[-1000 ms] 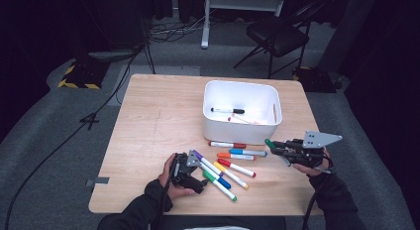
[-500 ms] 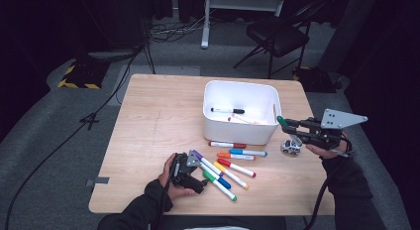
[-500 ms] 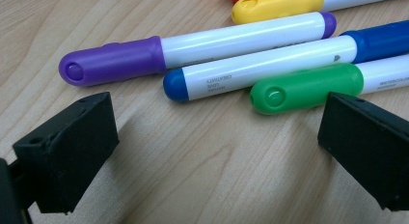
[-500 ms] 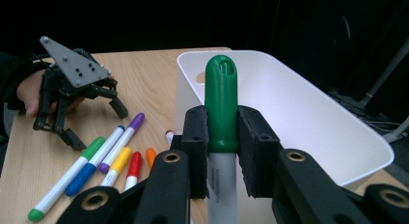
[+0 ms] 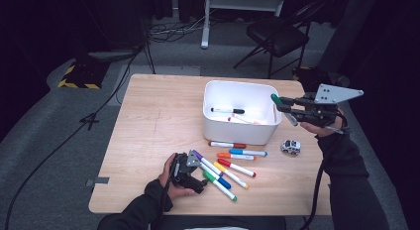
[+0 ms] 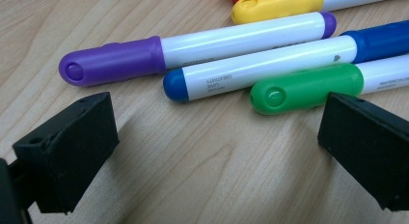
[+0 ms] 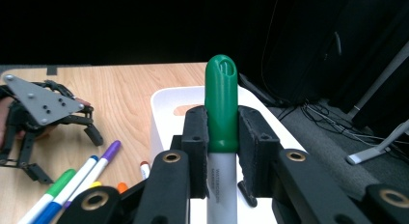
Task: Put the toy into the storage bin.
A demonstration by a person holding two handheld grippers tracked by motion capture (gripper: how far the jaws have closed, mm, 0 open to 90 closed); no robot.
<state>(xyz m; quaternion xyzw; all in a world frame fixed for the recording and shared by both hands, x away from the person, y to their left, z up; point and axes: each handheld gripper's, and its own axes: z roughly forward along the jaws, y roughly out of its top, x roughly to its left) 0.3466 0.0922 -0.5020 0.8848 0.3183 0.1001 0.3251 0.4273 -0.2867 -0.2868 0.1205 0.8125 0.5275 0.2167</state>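
A white bin (image 5: 241, 127) stands mid-table with a few markers inside. My right gripper (image 5: 284, 105) hovers over the bin's right rim, shut on a green-capped white marker (image 5: 276, 98). In the right gripper view that green-capped marker (image 7: 221, 108) stands upright between the pads of my right gripper (image 7: 222, 137), above the bin (image 7: 164, 105). My left gripper (image 5: 192, 164) rests on the table at the front, open. In the left gripper view my left gripper (image 6: 219, 132) has bare wood between its jaws. Just beyond them lie a purple marker (image 6: 113, 64), a blue marker (image 6: 241, 75) and a green marker (image 6: 308, 86).
Several loose markers (image 5: 233, 165) lie fanned out in front of the bin. A small toy car (image 5: 290, 146) sits right of them near the table's right edge. A black chair (image 5: 277, 36) and cables are on the floor behind the table.
My right gripper has risen from the table's right side and moved toward the bin's right rim with the green-capped marker. The toy car now shows beneath it. The left hand stayed put.
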